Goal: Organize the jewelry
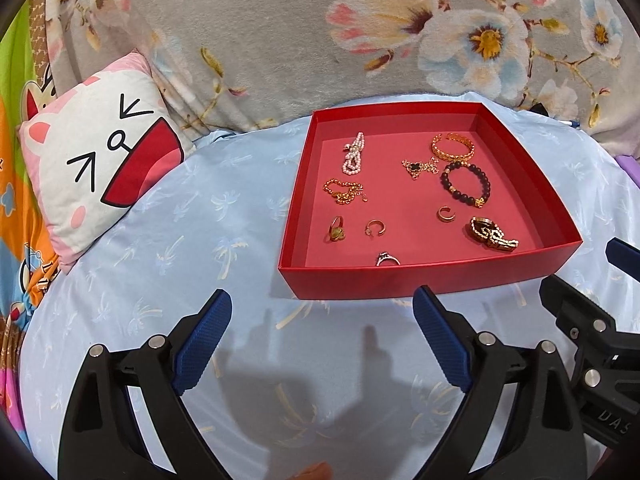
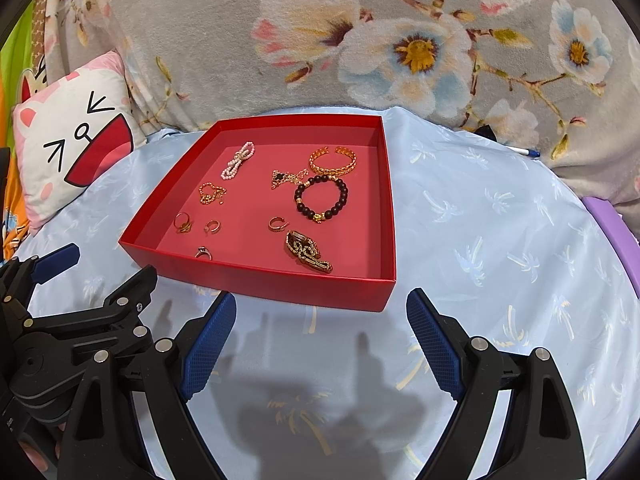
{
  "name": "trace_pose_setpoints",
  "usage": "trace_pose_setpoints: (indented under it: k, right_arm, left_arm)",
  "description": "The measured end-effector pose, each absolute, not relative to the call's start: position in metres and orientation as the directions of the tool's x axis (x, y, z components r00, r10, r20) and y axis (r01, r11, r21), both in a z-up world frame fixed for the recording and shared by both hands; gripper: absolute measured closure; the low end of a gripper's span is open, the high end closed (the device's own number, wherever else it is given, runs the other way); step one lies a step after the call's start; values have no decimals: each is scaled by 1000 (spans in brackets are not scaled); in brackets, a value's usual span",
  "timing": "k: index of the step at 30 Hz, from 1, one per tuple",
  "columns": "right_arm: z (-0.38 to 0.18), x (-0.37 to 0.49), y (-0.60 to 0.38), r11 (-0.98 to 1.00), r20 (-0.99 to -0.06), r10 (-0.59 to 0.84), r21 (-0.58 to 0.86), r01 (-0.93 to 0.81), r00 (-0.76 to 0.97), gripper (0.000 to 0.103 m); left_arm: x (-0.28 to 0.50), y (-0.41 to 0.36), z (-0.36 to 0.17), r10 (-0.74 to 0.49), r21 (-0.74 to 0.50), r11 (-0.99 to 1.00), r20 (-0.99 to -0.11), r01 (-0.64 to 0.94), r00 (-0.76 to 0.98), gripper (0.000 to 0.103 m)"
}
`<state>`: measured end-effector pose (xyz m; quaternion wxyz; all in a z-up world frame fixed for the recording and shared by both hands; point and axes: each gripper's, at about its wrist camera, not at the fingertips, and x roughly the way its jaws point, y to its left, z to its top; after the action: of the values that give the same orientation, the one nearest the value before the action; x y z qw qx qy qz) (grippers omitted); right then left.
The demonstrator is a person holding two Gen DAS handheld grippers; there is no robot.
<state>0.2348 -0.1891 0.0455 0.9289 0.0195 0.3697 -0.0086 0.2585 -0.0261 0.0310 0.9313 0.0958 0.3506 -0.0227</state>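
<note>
Jewelry (image 1: 466, 180) in red tray (image 1: 420, 278), pillow (image 1: 100, 160) beside

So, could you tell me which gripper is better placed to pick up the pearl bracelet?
Probably the left gripper: the pearl bracelet lies on the red tray's left side, nearer it. Both grippers are open and empty.

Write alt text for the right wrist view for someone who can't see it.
A shallow red tray on a pale blue cloth holds scattered jewelry, including a dark bead bracelet and gold cuff. The right gripper hovers open before it.
</note>
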Motion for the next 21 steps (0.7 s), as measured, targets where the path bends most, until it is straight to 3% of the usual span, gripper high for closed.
trace_pose_setpoints:
  k: [21]
  right_arm:
    - [45, 235, -192, 999, -687, -6, 26, 34, 727, 17]
  left_arm:
    - [258, -27, 32, 26, 163, 981, -658, 109, 753, 12]
